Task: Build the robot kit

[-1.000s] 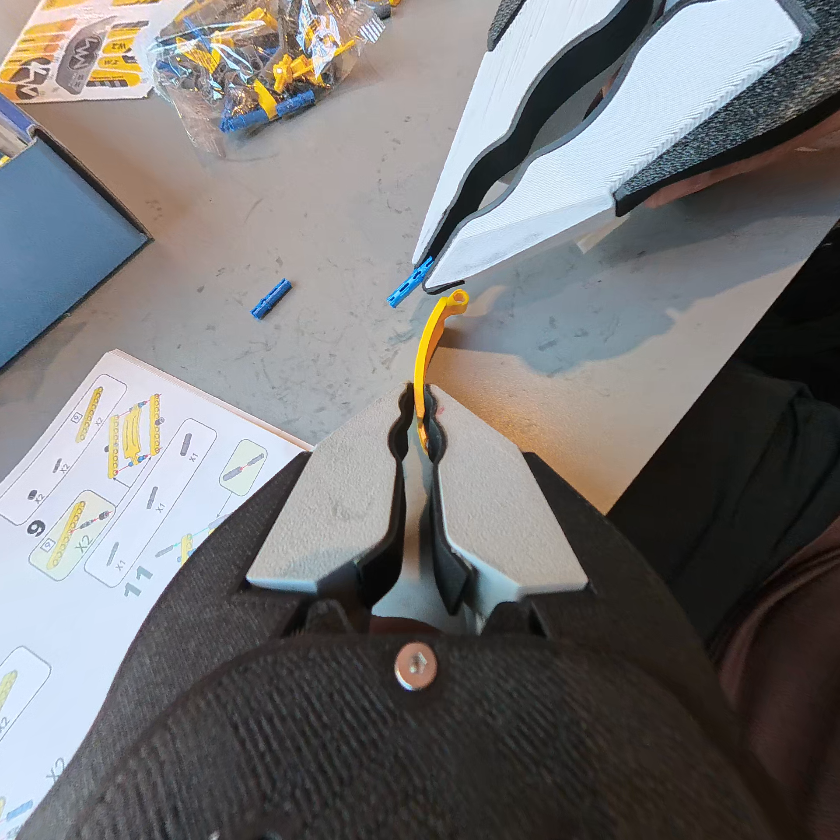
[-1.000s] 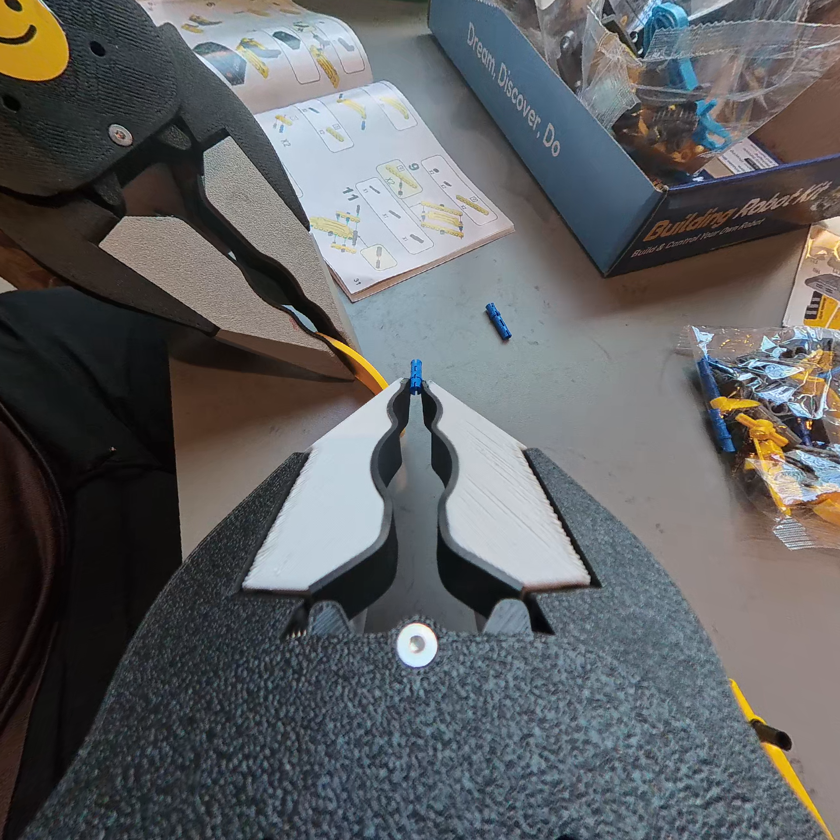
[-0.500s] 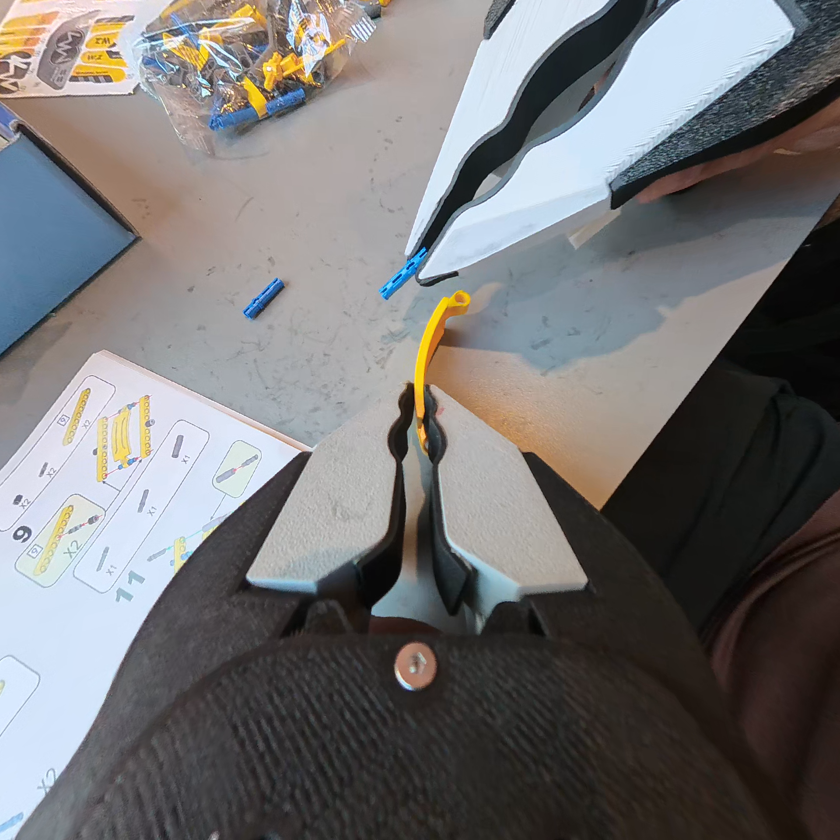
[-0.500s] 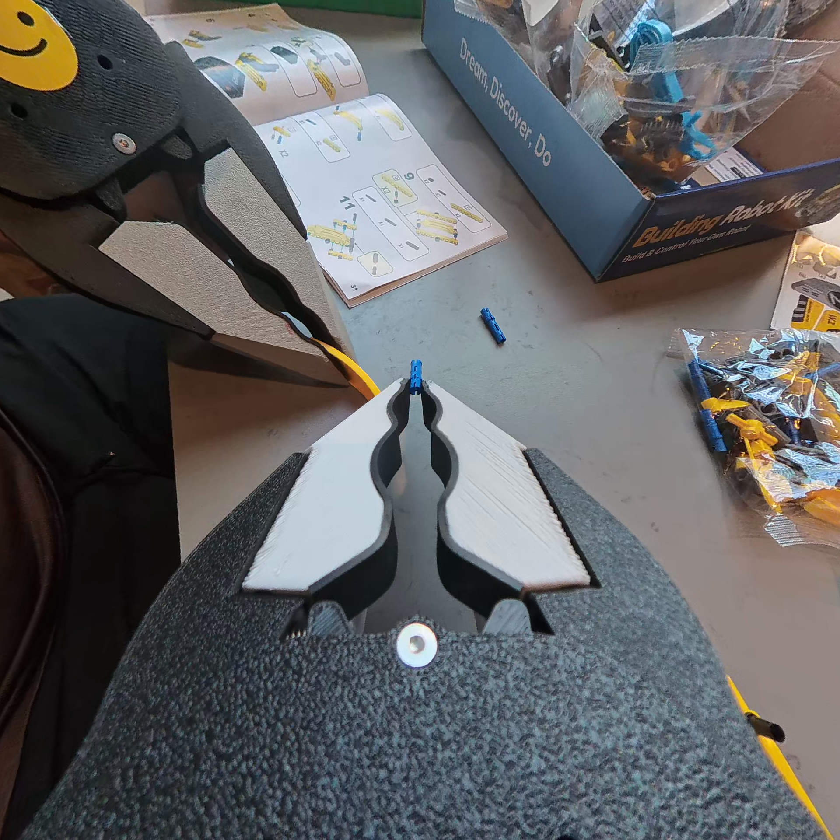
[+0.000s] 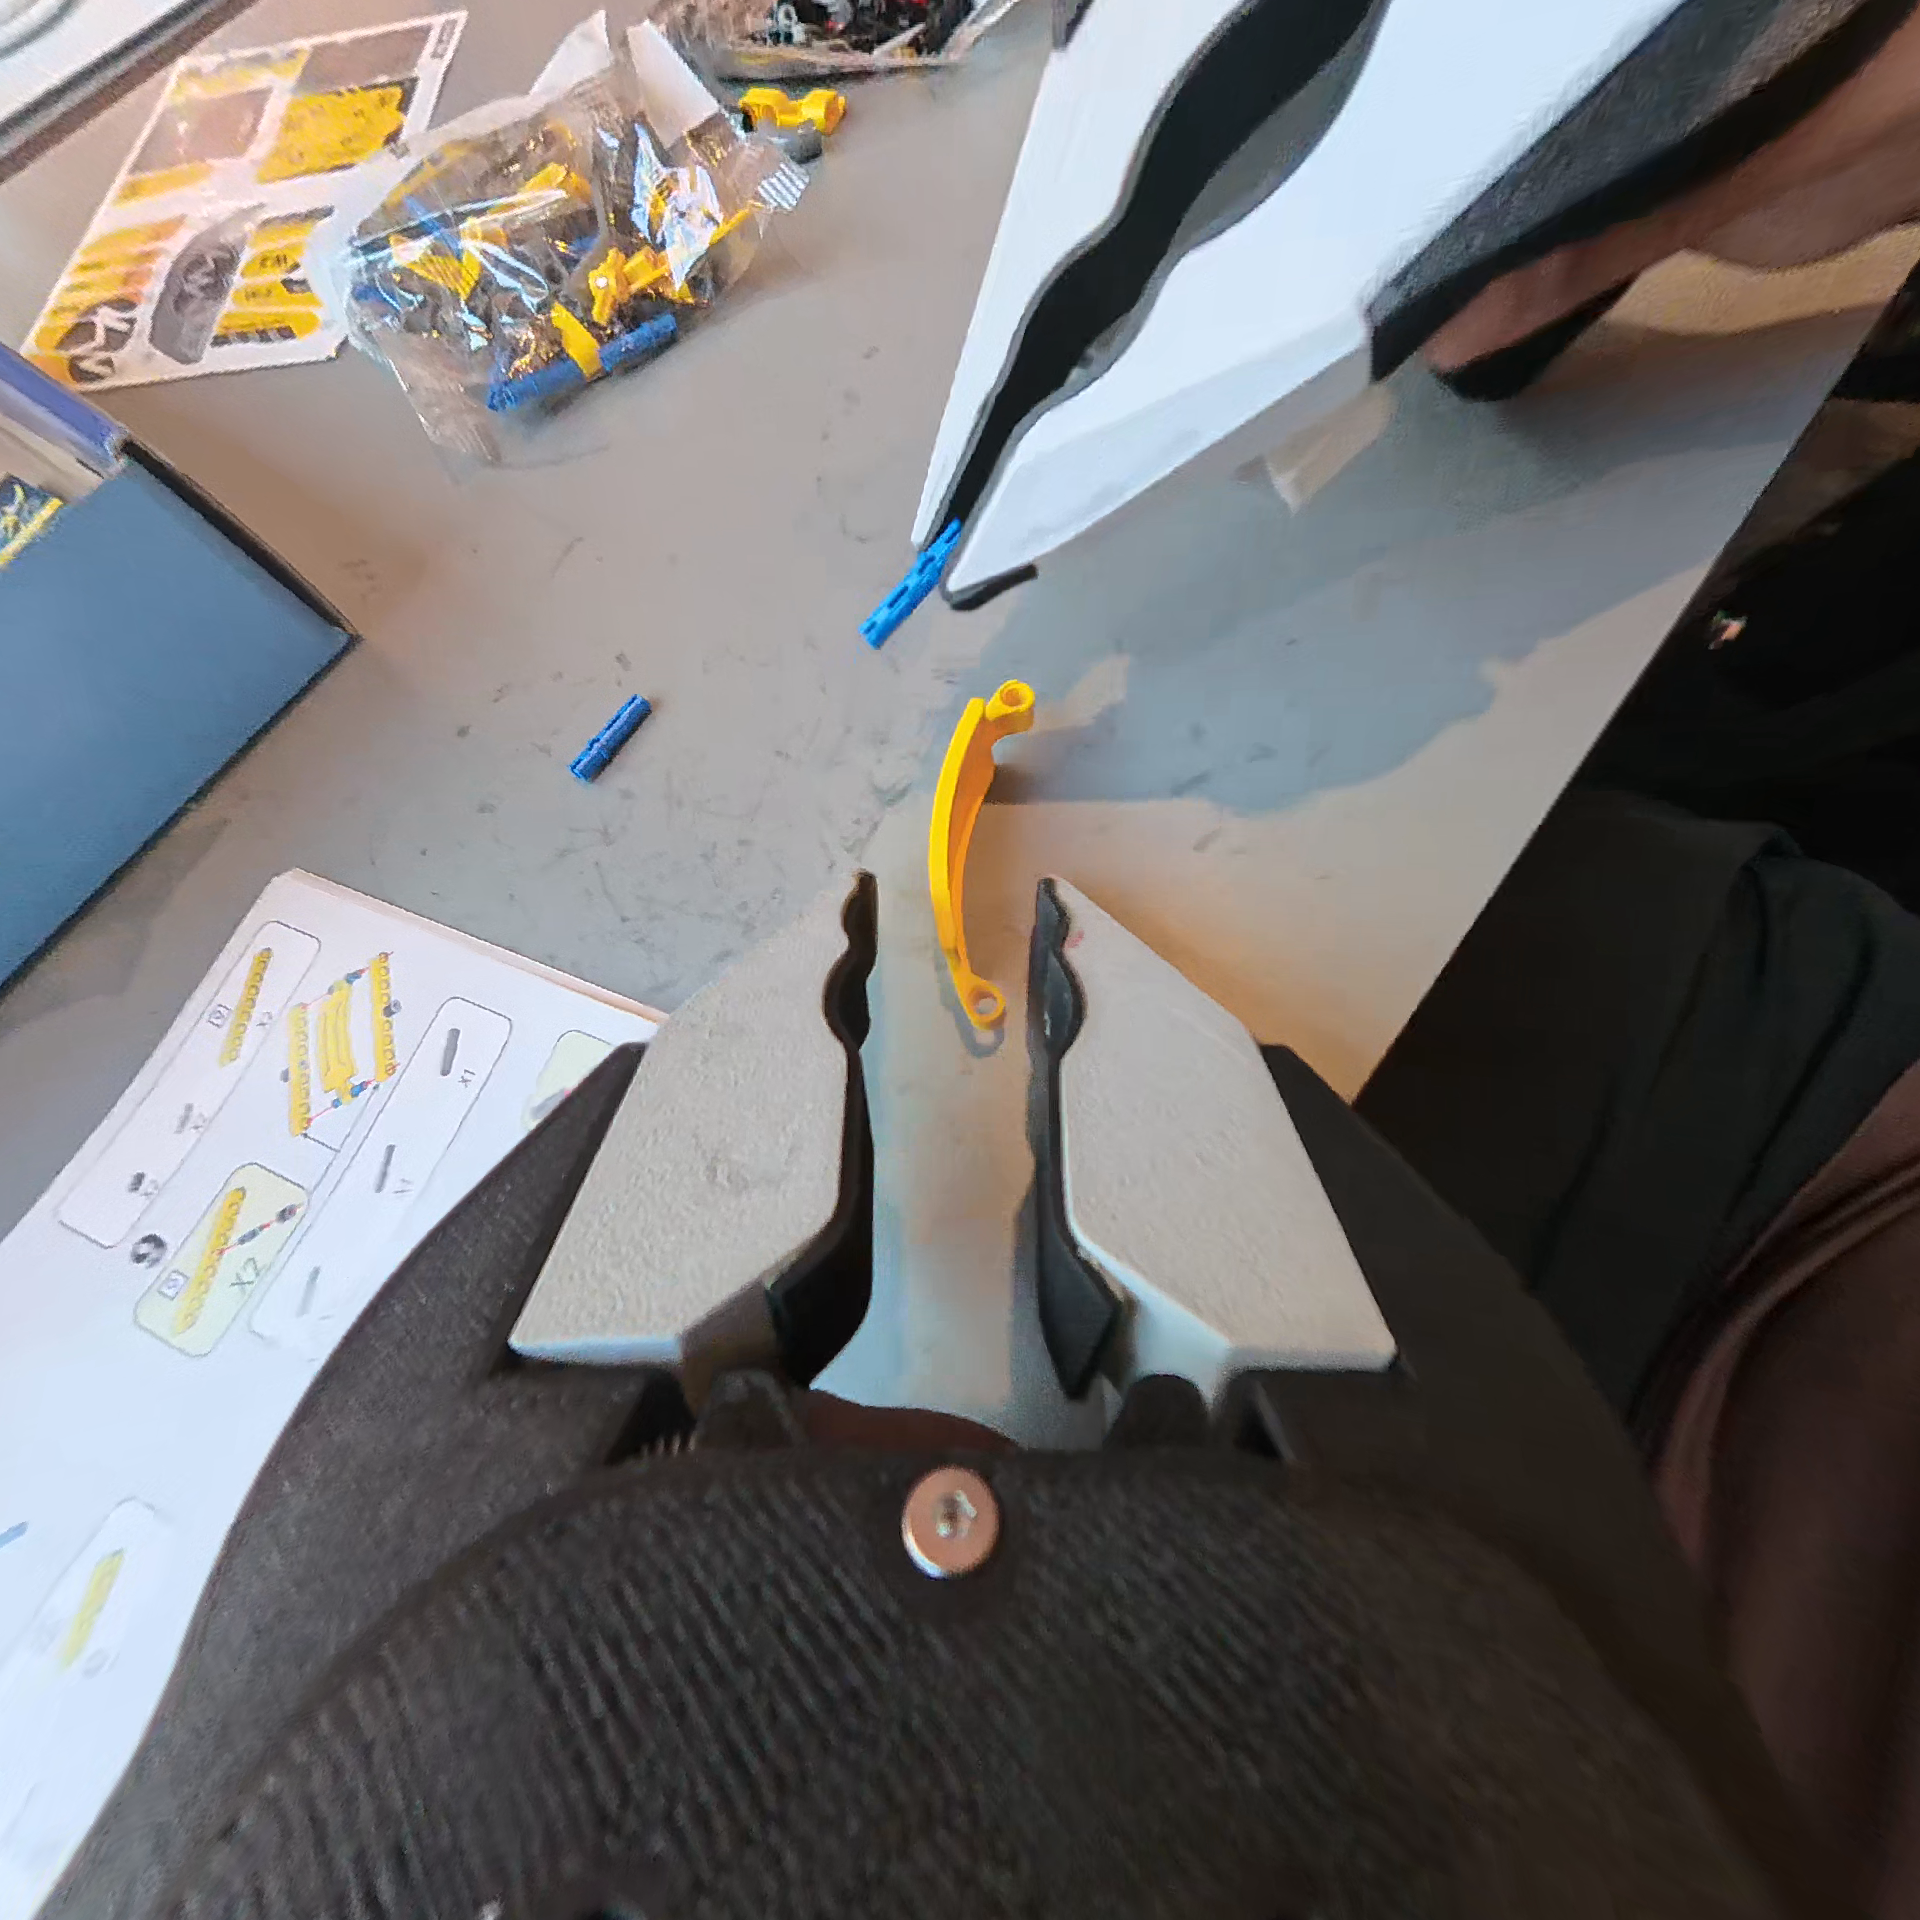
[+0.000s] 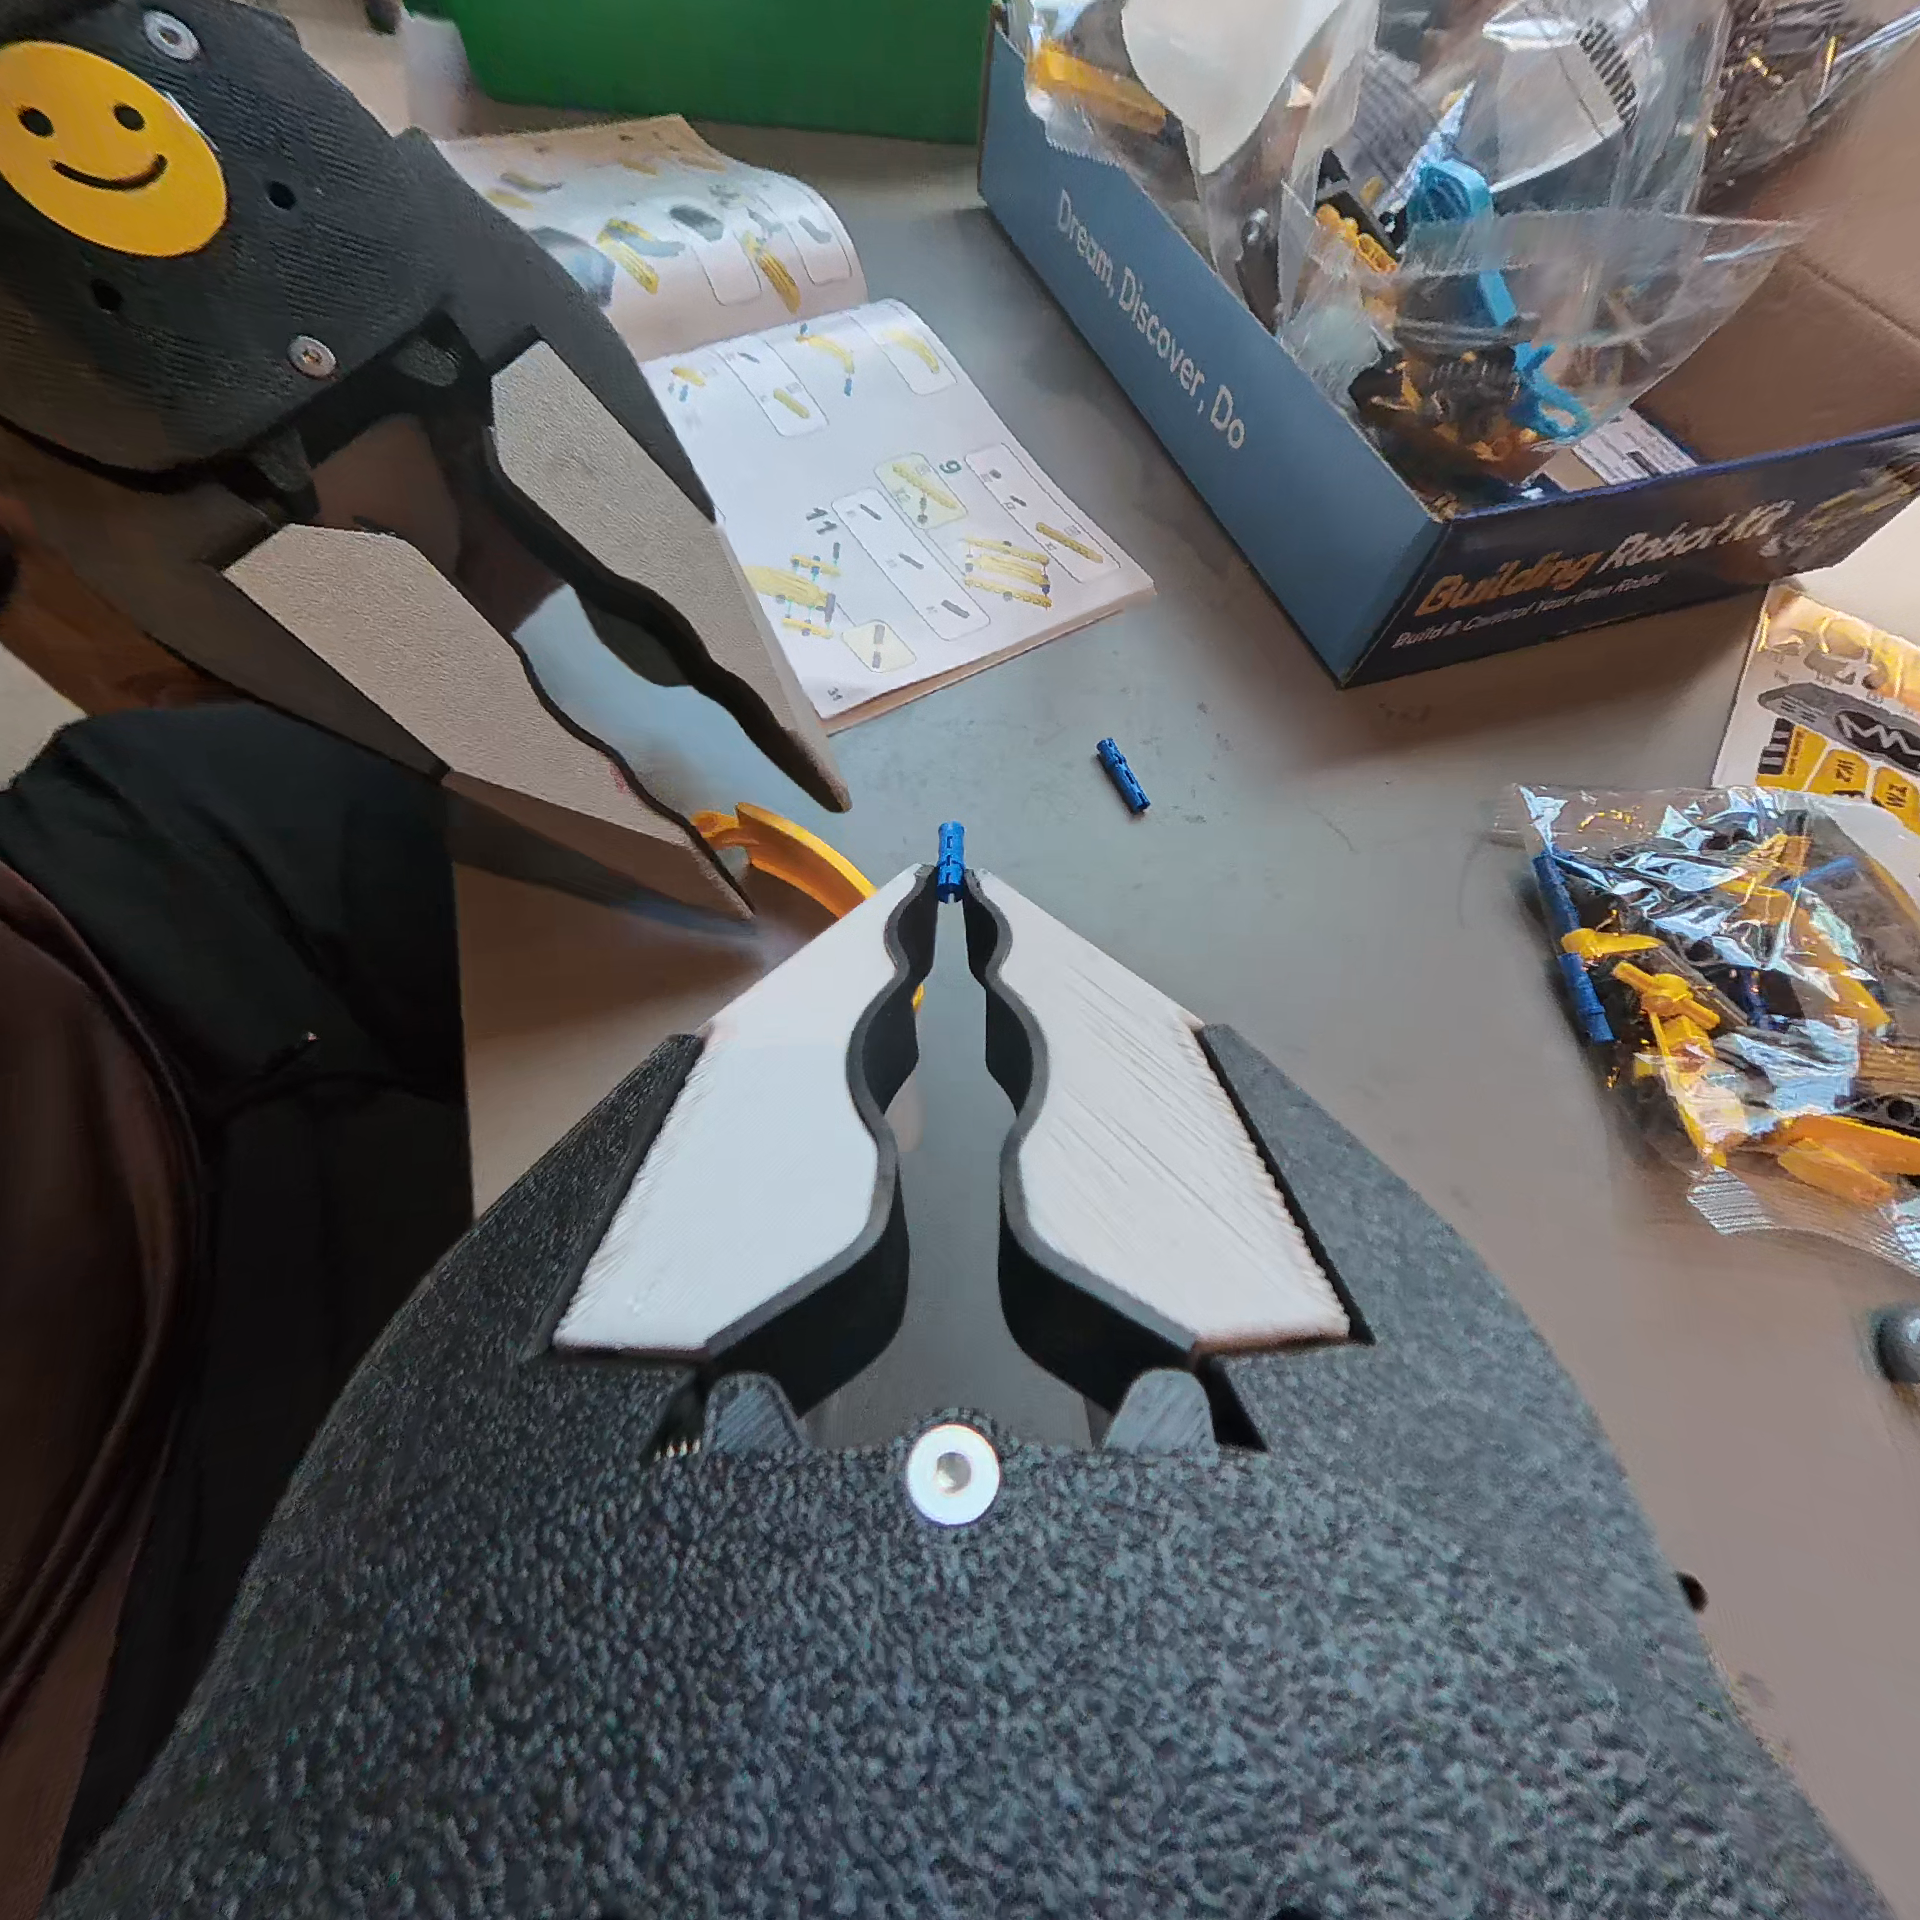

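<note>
Left gripper (image 5: 951, 899): grey fingers spread apart, gripping nothing; hovers low over the grey table (image 5: 675, 582), centre of the left wrist view.
Yellow curved piece (image 5: 961, 847): lies on the table, its near end between the spread fingertips, touching neither; far end points toward the right gripper.
Right gripper (image 6: 948, 883): white fingers clenched on a small blue pin (image 6: 949, 860), which juts from the tips.
Second blue pin (image 6: 1122, 774): loose on the table, right of the tips.
Instruction booklet (image 6: 904, 520): open, upper centre of the right wrist view.
Blue box (image 6: 1247, 416): upper right, holding bagged parts.
Parts bag (image 6: 1745, 987): right edge.
</note>
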A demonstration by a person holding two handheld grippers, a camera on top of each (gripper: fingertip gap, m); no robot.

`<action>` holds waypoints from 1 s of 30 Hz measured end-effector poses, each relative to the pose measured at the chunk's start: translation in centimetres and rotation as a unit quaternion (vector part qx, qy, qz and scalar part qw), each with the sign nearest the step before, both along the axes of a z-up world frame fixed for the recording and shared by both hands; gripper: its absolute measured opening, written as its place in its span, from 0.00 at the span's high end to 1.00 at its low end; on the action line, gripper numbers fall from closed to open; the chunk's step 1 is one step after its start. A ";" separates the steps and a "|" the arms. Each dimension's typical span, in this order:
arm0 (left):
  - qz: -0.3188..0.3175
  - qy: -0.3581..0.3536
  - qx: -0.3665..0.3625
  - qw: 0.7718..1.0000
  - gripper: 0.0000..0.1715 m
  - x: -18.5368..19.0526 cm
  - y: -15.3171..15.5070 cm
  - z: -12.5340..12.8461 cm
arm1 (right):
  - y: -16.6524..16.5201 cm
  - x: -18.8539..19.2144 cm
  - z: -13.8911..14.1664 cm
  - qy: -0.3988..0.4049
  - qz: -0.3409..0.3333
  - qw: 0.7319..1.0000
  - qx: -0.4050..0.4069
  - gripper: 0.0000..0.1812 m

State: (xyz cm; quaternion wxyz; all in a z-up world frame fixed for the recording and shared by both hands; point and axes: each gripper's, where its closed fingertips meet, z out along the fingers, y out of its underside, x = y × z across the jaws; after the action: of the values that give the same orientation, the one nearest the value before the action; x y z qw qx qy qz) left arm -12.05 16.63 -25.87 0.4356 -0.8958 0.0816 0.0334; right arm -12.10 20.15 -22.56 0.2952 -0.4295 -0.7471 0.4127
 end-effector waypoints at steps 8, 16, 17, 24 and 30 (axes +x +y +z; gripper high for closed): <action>-0.050 0.077 0.036 0.995 0.86 1.0 0.8 2.9 | -2.4 1.9 1.3 -0.030 0.058 0.997 -0.028 0.98; -0.091 0.140 0.069 0.984 0.98 2.4 0.8 3.7 | -3.5 2.5 1.0 -0.048 0.084 0.995 -0.033 0.98; -0.091 0.140 0.076 0.983 0.98 2.5 0.8 3.9 | -3.5 2.5 1.1 -0.047 0.084 0.994 -0.042 0.98; -0.047 0.001 0.165 0.985 1.00 2.5 1.3 5.9 | -3.2 2.0 3.5 -0.006 0.076 0.987 -0.143 0.97; -0.032 -0.150 0.189 0.970 0.99 2.5 1.2 7.1 | -2.5 2.1 5.5 0.057 0.078 0.985 -0.145 0.98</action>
State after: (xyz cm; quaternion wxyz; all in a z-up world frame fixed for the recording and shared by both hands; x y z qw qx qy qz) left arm -9.57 17.84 -18.78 0.6047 -0.7893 0.0363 -0.1003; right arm -9.99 17.70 -17.02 0.2386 -0.3840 -0.6924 0.5624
